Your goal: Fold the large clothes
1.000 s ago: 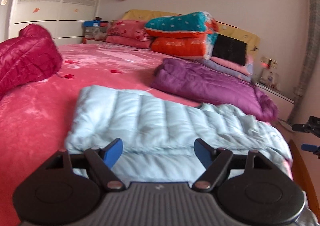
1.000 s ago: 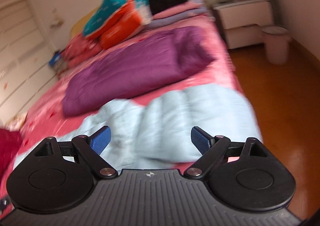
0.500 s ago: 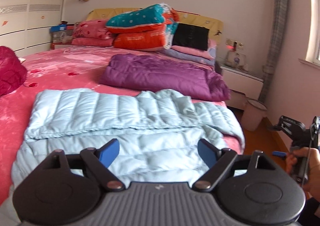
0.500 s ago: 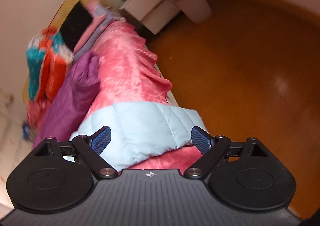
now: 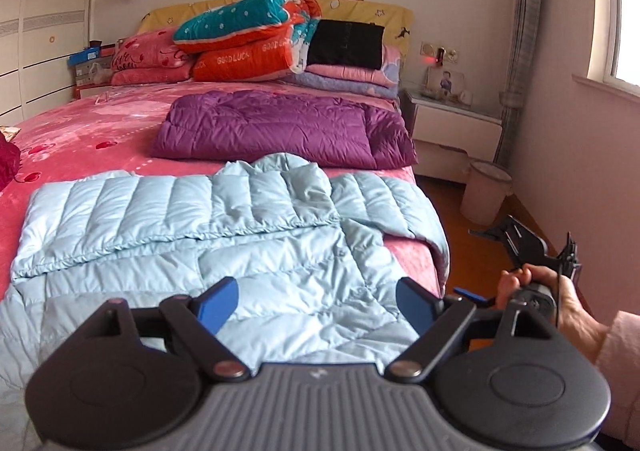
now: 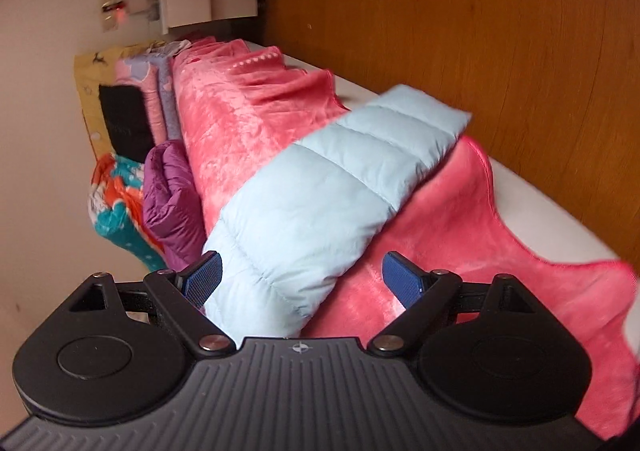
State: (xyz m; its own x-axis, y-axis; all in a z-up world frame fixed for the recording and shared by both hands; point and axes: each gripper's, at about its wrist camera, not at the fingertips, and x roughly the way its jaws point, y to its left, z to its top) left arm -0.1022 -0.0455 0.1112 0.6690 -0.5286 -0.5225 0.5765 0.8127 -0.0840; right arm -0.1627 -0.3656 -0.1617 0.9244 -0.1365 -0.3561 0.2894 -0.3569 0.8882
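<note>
A light blue down jacket [image 5: 240,235] lies spread across the pink bedspread [image 5: 80,147], its far half folded over towards me. One sleeve [image 6: 320,187] hangs over the bed's right edge. My left gripper [image 5: 316,303] hovers open above the jacket's near part with nothing between its pads. My right gripper [image 6: 302,283] is rolled onto its side beside the bed's edge. It is open, and the hanging sleeve lies between its fingers without being pinched. In the left wrist view a person's hand [image 5: 560,291] holds that gripper low at the right.
A folded purple jacket [image 5: 280,131] lies beyond the blue one, with stacked quilts [image 5: 248,39] at the headboard. A dark red jacket [image 5: 6,163] shows at the left edge. A nightstand [image 5: 452,127] and waste bin [image 5: 486,191] stand on the wooden floor [image 6: 440,11] to the right.
The left view has swung right along the jacket. My right gripper rolled onto its side and sank beside the bed's edge, and the hanging sleeve now lies between its fingers.
</note>
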